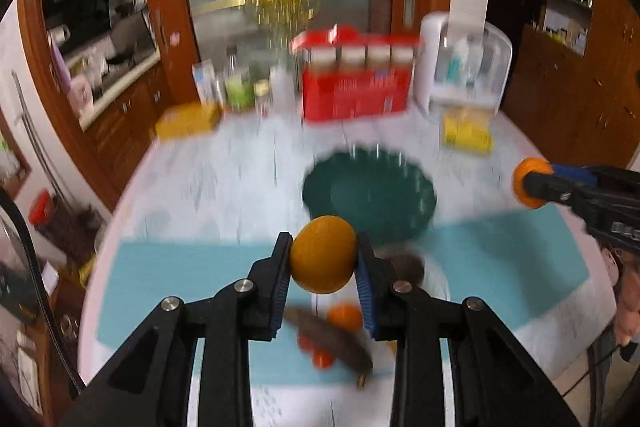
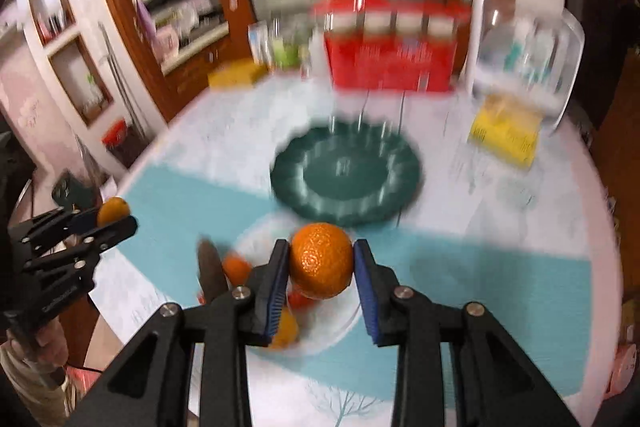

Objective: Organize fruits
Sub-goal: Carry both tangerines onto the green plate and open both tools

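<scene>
My left gripper (image 1: pixel 323 259) is shut on a yellow-orange citrus fruit (image 1: pixel 322 254), held above the table. It also shows at the left of the right wrist view (image 2: pixel 110 217). My right gripper (image 2: pixel 321 261) is shut on a bright orange (image 2: pixel 321 260), also lifted; it shows at the right of the left wrist view (image 1: pixel 530 187). An empty dark green scalloped plate (image 2: pixel 288 183) lies ahead on the table. Below the grippers a white plate (image 2: pixel 256 239) holds another orange (image 1: pixel 346 317), small red fruits (image 1: pixel 322 357) and a dark long object (image 1: pixel 332 339).
The round marble table carries a teal placemat (image 1: pixel 180 275), a red box of jars (image 1: pixel 356 83), a clear-lidded white container (image 1: pixel 464 67), yellow packs (image 1: pixel 466 133) and small bottles (image 1: pixel 240 91) along the far edge. Wooden cabinets stand behind.
</scene>
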